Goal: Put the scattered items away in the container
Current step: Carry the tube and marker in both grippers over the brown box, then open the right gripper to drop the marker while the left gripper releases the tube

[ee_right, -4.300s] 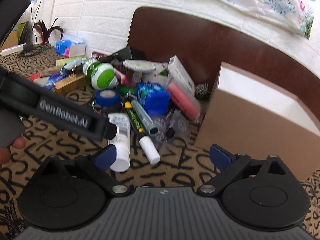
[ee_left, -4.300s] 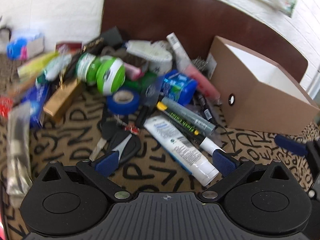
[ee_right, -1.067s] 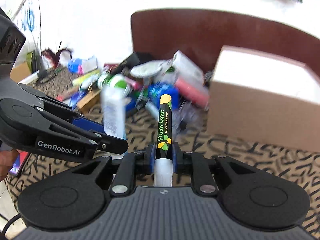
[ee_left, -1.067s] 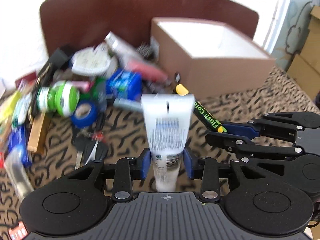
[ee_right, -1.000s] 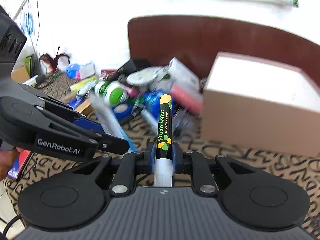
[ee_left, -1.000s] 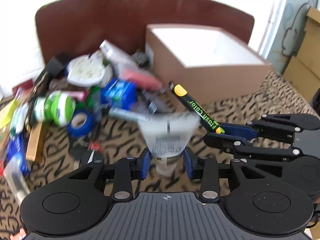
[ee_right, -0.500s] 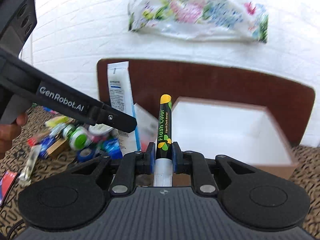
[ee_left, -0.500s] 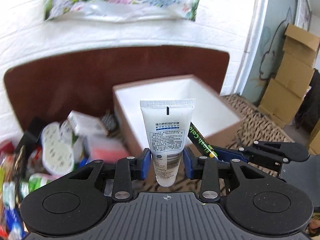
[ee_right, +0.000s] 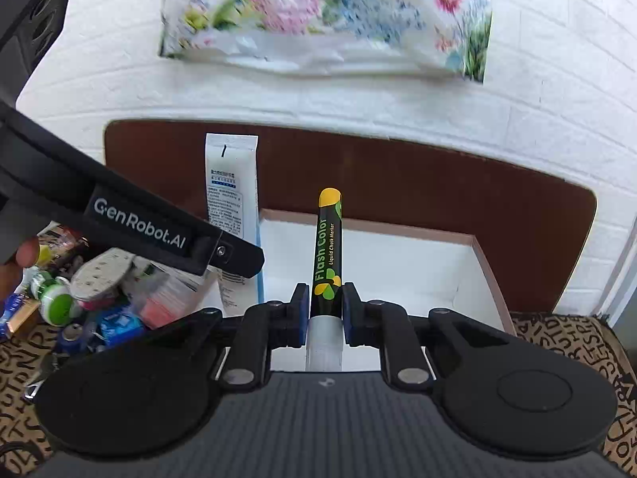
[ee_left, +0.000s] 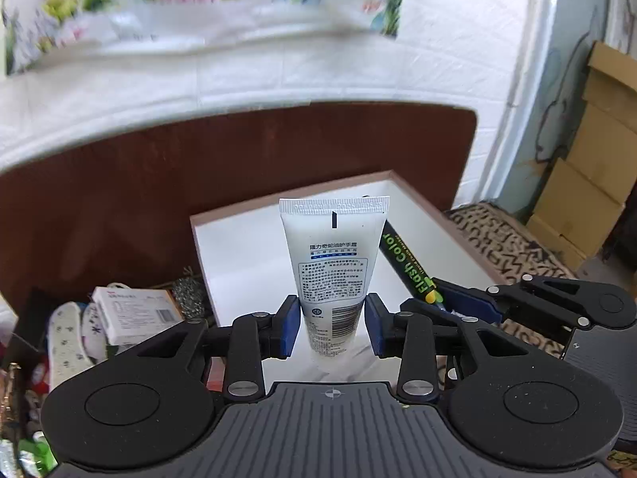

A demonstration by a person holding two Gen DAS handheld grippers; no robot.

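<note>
Your white tube (ee_left: 333, 263) stands upright over the open white-lined box (ee_left: 247, 251), pinched near its cap end by your left gripper (ee_left: 332, 328). Just right of it, also above the box, your right gripper (ee_right: 323, 310) clamps the black chalk marker (ee_right: 327, 255), yellow cap up. Left of the box lies the clutter pile (ee_right: 99, 290) on the patterned cloth (ee_right: 573, 342); behind the box stands a brown board (ee_left: 159, 183).

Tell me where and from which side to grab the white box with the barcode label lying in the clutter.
Grip the white box across its two long side edges, coming from above. It lies flat, label face up, on top of the pile, so those edges look reachable. The insoles crowd its left side, and both tongs are full: left tongs hold the tube, right tongs the marker.
</note>
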